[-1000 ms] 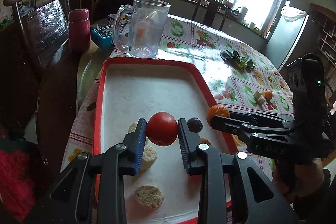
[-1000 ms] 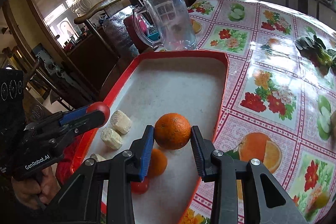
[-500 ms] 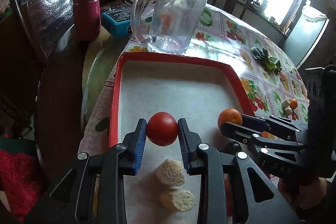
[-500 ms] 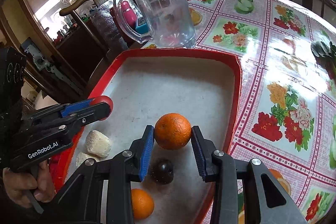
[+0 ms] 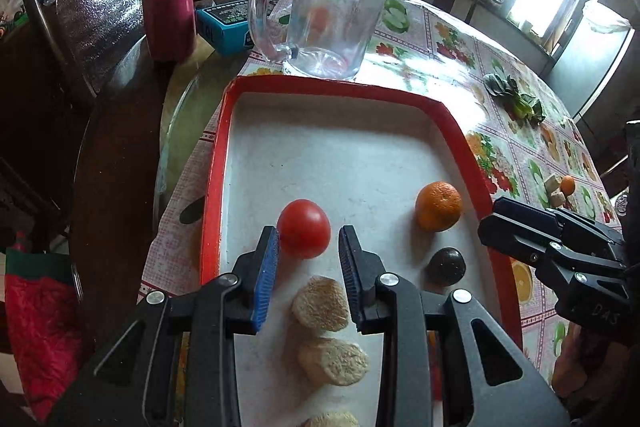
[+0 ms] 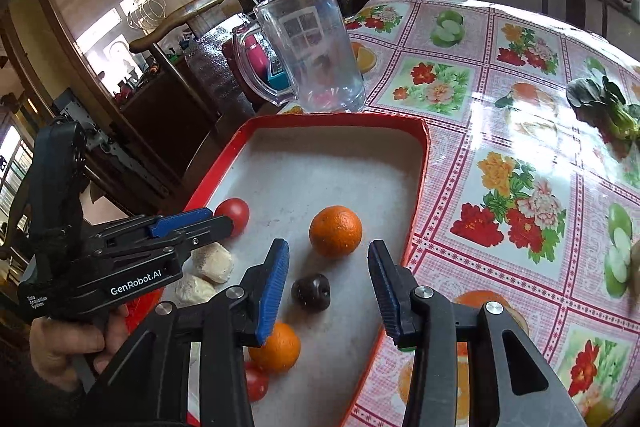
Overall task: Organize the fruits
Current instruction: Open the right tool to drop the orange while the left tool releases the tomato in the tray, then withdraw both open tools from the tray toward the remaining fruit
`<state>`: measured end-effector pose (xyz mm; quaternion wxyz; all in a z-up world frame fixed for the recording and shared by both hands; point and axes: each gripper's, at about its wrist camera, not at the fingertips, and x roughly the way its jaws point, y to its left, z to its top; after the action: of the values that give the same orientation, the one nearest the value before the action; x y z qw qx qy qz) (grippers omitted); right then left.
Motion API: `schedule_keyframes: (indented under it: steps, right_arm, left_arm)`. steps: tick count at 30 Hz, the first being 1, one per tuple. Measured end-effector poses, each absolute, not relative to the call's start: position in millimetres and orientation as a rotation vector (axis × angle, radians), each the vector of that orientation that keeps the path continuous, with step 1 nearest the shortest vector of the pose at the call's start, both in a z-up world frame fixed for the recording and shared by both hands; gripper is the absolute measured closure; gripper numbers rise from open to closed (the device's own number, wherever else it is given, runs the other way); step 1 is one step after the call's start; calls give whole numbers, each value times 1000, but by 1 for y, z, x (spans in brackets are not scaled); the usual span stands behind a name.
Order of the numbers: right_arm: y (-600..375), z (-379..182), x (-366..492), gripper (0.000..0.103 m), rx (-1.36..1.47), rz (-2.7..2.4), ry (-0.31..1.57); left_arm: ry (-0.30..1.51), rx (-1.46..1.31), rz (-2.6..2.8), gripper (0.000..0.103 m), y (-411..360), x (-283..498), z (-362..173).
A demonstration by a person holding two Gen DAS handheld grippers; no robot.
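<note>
A red-rimmed white tray [image 5: 460,131] [image 6: 418,187] holds the fruit. A red tomato [image 5: 304,229] [image 6: 236,213] rests on it at the very tips of my left gripper [image 5: 308,241] [image 6: 218,223]. The left pad touches the tomato and a thin gap shows at the right pad. An orange [image 5: 438,206] [image 6: 335,231] sits on the tray just ahead of my right gripper [image 6: 328,251] [image 5: 496,225]. Its jaws are opening and nothing is pressed between them. A dark round fruit [image 5: 446,265] [image 6: 311,291] lies below the orange. A second orange [image 6: 276,347] and a small tomato [image 6: 256,383] lie nearer.
Beige chunks [image 5: 320,303] [image 6: 214,263] lie at the tray's near left. A clear glass mug [image 5: 328,7] [image 6: 308,47] stands beyond the tray. A maroon flask [image 5: 168,11], a blue box [image 5: 224,23] and a chair [image 5: 80,7] are at the left. Leafy greens [image 6: 608,107] lie on the flowered cloth.
The right gripper's jaws spread and let go of the orange, which now sits on the tray. The left gripper sank, and the tomato slid out to its tips.
</note>
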<state>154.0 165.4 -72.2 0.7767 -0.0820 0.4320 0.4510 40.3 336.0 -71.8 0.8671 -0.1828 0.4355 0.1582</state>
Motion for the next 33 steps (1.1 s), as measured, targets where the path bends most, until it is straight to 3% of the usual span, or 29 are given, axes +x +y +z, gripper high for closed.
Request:
schedule_keyframes:
  steps: [6,33]
  right_arm:
    - [123,-60,145,60,-132,951,910]
    - [-97,-70,198,58,48,592,909]
  left_arm:
    - [868,-377,285,67,311,33,-55]
    - [927,-255,-67,67,124,82,-54]
